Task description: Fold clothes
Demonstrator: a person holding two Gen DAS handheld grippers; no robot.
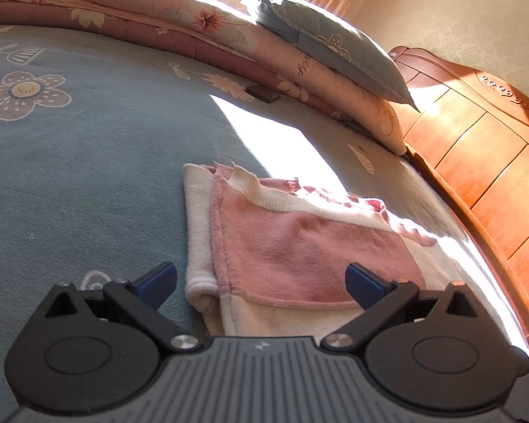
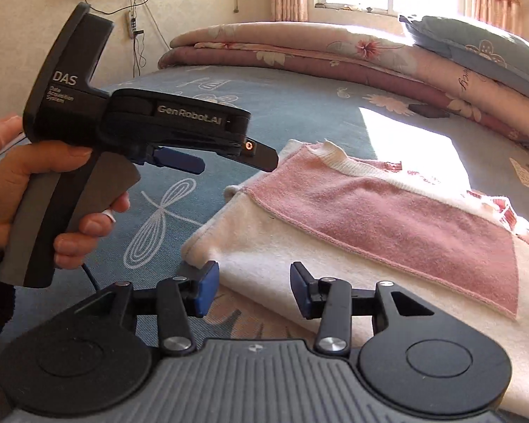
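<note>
My left tongs (image 1: 261,282) hang low over the bed (image 1: 88,176), jaws spread wide and holding nothing, aimed along the folded garment (image 1: 299,243) toward the wooden headboard (image 1: 476,162). From the right wrist camera I see the person's left hand (image 2: 24,190) wrapped around the grey grip, the left unit held level and its tip just over the garment's near corner. My right tongs (image 2: 254,292) are also released, jaws apart, straddling the cream edge of the garment, though I can't tell if the pads touch it. The pink and cream garment lies flat in a folded rectangle on the blue flowered sheet, its long axis running away from me toward the headboard side, ribbed collar (image 2: 345,162) at the far end, partly in a sunlit patch. Folded quilts (image 1: 158,17) and a pillow (image 1: 335,42) line the bed's far edge.
</note>
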